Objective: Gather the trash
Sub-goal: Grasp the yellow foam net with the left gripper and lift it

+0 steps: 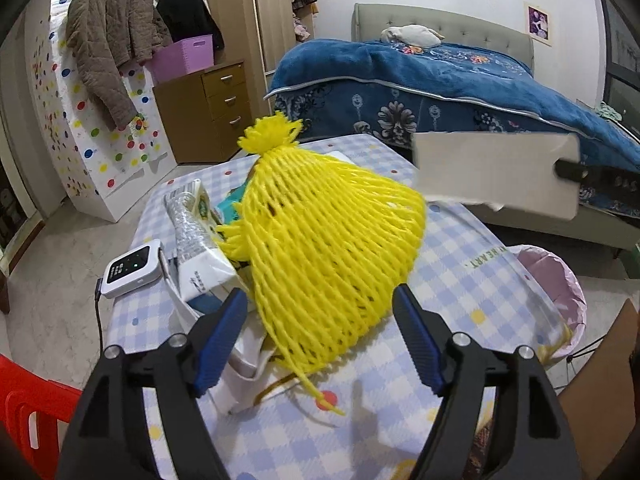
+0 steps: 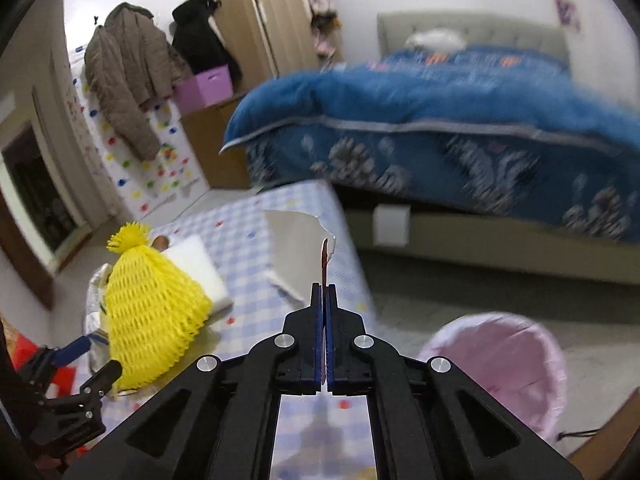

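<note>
A yellow foam fruit net (image 1: 324,248) lies on the checked tablecloth (image 1: 460,280) over a pile of cartons and wrappers (image 1: 200,240). My left gripper (image 1: 320,304) is open, its blue fingers either side of the net's near end. My right gripper (image 2: 324,292) is shut on a torn piece of white cardboard (image 2: 298,246), held above the table's right side; it shows blurred in the left wrist view (image 1: 496,174). The net also shows in the right wrist view (image 2: 152,312), with the left gripper (image 2: 86,364) beside it. A bin with a pink liner (image 2: 504,364) stands by the table's right edge.
A white device with a cable (image 1: 132,268) lies on the table's left edge. A red plastic chair (image 1: 32,412) is at the near left. A bed with a blue blanket (image 1: 440,76) stands behind the table. A wooden drawer unit (image 1: 208,108) and hanging coats (image 1: 104,40) are at the back left.
</note>
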The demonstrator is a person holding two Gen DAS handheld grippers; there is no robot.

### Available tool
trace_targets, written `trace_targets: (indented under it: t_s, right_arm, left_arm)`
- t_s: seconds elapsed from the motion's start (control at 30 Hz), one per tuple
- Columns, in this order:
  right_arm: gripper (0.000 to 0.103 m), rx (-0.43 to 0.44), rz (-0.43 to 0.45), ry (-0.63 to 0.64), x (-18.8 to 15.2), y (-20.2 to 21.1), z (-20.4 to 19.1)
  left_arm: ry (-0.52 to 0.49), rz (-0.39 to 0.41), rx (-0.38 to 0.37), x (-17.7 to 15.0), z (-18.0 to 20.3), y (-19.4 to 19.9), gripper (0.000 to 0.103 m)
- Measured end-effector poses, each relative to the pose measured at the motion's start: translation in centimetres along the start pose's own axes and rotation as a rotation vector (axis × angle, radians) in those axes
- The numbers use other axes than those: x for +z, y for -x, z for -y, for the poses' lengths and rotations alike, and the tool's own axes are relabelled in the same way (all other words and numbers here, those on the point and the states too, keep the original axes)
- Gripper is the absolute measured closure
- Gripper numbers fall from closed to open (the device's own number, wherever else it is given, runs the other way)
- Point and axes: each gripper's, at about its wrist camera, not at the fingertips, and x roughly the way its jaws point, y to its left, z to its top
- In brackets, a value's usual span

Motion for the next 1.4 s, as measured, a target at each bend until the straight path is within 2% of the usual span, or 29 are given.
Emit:
trace_targets:
  t_s: [0.1, 0.23, 0.33, 0.4, 0.43, 0.53, 0.77, 0.8, 0.87, 0.9, 0.97, 1.0, 1.03, 1.07, 1.23, 1.27, 1.4]
  right_arm:
    - [0.103, -0.048, 0.015, 0.034, -0.3, 1.4, 0.0]
    - [0.103, -0.032, -0.013, 0.065, -1.6, 1.9, -0.6]
    - [0.103, -0.012, -0.032, 0.073, -2.2, 1.6, -1.0]
    - [0.103, -0.001, -0.039, 0.081, -2.3, 1.5, -1.2]
    - [0.103, 0.002, -0.040, 0.084, -2.4, 1.4, -1.3]
    - [0.103, 0.011, -0.038, 0.089, -2.4, 1.4, -1.6]
    - [0.103, 0.012, -0.036, 0.087, -2.3, 1.3, -1.6]
    - [0.103, 0.012, -0.035, 0.084, -2.3, 1.4, -1.5]
    - [0.103, 0.010, -0.032, 0.079, -2.4, 1.5, -1.4]
    - [0.103, 0.009, -0.028, 0.077, -2.3, 1.6, -1.3]
    - [0.103, 0.008, -0.020, 0.073, -2.3, 1.9, -1.2]
    - [0.103, 0.008, -0.014, 0.070, -2.2, 2.2, -1.1]
    - [0.103, 0.007, -0.008, 0.067, -2.2, 2.5, -1.0]
    - [0.103, 0.008, -0.003, 0.064, -2.1, 2.7, -0.9]
    - [0.103, 0.006, 0.035, 0.053, -2.0, 4.6, -0.3]
    - [0.103, 0.004, 0.044, 0.051, -1.9, 5.1, -0.2]
    - [0.103, -0.011, 0.074, 0.038, -1.9, 6.9, 0.5]
  left_arm:
    - [-0.014, -0.003, -0.018, 0.0, 1.0, -0.2, 0.029]
    - [-0.044, -0.026, -0.014, 0.1, 2.2, -1.5, 0.029]
    - [-0.078, -0.063, 0.015, 0.1, 3.0, -2.9, 0.029]
    - [-0.099, -0.085, 0.040, 0.1, 3.3, -3.8, 0.025]
    - [-0.106, -0.093, 0.049, 0.1, 3.5, -4.2, 0.020]
    - [-0.126, -0.108, 0.086, 0.1, 3.7, -5.2, 0.016]
    - [-0.137, -0.119, 0.132, 0.6, 3.4, -6.7, 0.017]
    - [-0.136, -0.116, 0.136, 0.6, 3.3, -6.7, 0.020]
    - [-0.131, -0.102, 0.150, 0.8, 3.1, -6.3, 0.033]
    - [-0.127, -0.097, 0.151, 0.9, 3.0, -6.1, 0.037]
    - [-0.118, -0.076, 0.154, 1.4, 2.6, -5.4, 0.061]
    - [-0.116, -0.058, 0.156, 1.6, 2.4, -4.9, 0.068]
    - [-0.118, -0.043, 0.156, 1.9, 2.2, -4.3, 0.082]
    - [-0.120, -0.027, 0.156, 2.1, 2.1, -3.7, 0.089]
    - [-0.098, 0.093, 0.096, 3.9, 0.9, 1.7, 0.093]
    - [-0.091, 0.114, 0.067, 4.2, 0.8, 2.9, 0.094]
    - [-0.015, 0.159, -0.128, 5.6, -0.1, 7.2, 0.094]
